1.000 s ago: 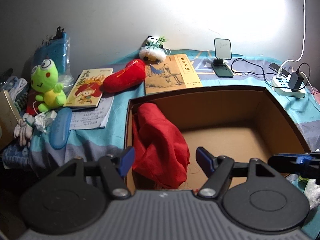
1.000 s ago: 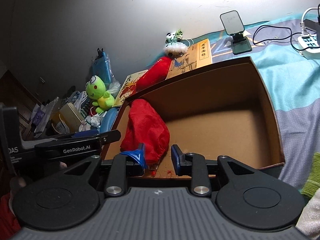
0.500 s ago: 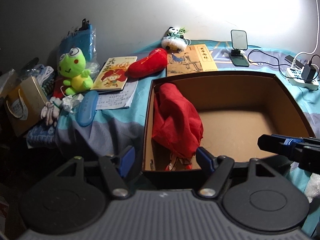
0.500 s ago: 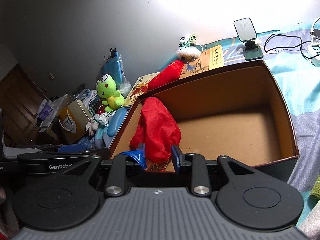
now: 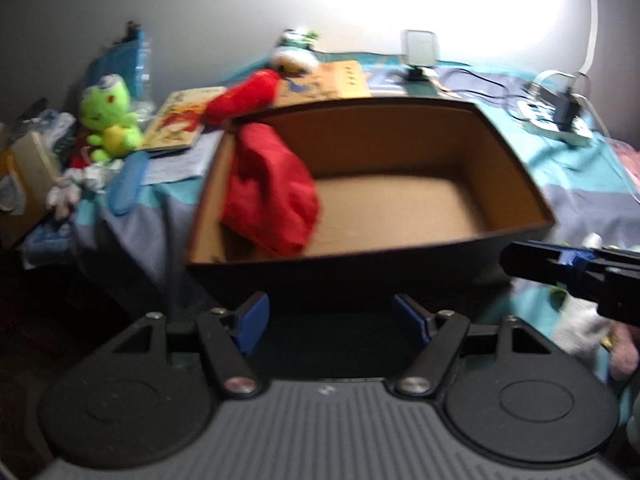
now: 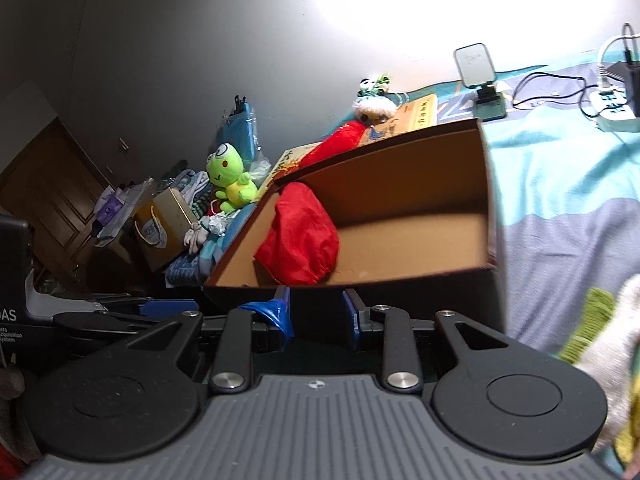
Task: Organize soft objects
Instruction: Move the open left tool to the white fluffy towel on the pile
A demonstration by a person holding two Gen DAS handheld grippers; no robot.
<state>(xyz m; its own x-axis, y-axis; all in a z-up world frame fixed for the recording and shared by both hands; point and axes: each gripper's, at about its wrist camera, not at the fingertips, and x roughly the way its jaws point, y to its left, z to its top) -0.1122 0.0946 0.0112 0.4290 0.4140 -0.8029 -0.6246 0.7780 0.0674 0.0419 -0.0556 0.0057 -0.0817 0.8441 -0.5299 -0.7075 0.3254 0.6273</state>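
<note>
Both tools have backed out of the box since a second ago. Left tool (image 5: 328, 316) now sits outside the near wall, jaws wide apart, nothing between them. Right tool (image 6: 316, 314) likewise outside the near wall, jaws parted by a narrower gap, empty.

Judgement: deposit of the red cloth is done; both tools free for the next pick.

Red cloth (image 5: 272, 188) lies slumped in the left near corner of the cardboard box (image 5: 516, 184), its top leaning on the left wall. Crumpled, folds loose; rest of box floor bare.

Beyond, on the bed (image 5: 572, 168): green frog plush (image 5: 108, 120) left of the box, red plush (image 5: 244, 96) touching the far left corner, small panda plush (image 5: 294, 54) farthest. None yet boxed.
</note>
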